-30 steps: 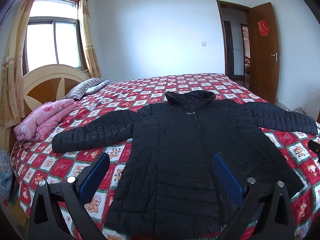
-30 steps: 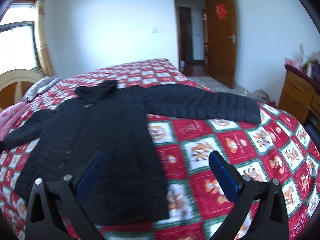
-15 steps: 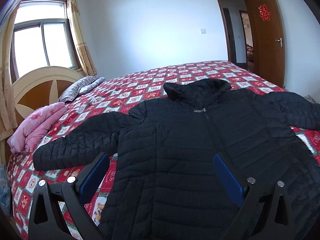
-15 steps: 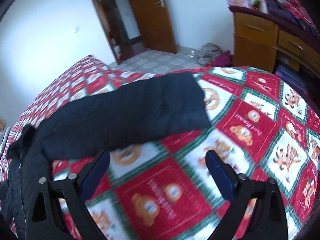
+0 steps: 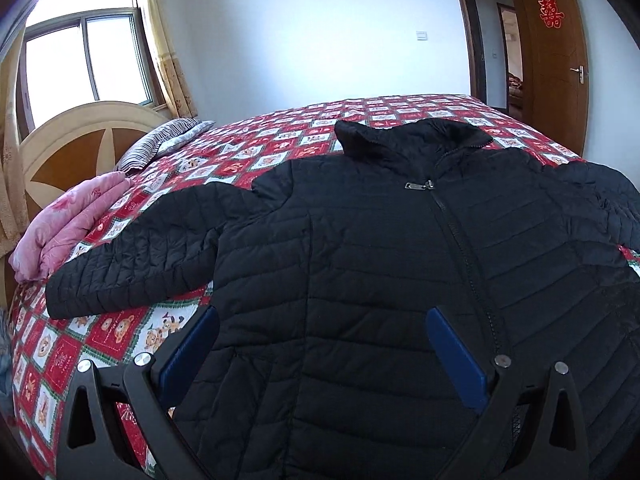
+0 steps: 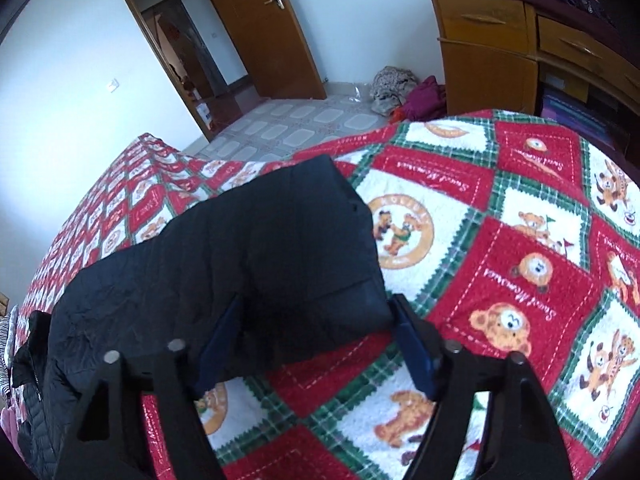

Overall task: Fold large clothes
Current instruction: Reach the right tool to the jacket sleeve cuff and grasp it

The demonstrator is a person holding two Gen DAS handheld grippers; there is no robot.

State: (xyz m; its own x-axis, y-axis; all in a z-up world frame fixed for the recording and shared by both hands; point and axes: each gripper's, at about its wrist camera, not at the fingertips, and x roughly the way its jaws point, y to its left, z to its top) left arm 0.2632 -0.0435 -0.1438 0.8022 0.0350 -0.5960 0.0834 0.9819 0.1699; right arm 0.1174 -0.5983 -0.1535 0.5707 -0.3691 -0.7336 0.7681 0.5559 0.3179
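Tilting downward, right gripper (image 6: 316, 328) jaws closing around jacket sleeve cuff (image 6: 320, 240)

Pink quilt (image 5: 68, 224), striped pillow (image 5: 160, 146), dresser (image 6: 500, 44)

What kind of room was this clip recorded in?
A home bedroom, most likely. A large bed with a wooden headboard, a striped pillow and a folded pink blanket fills the room, and a wooden dresser stands nearby. A black jacket lies spread on the bed.
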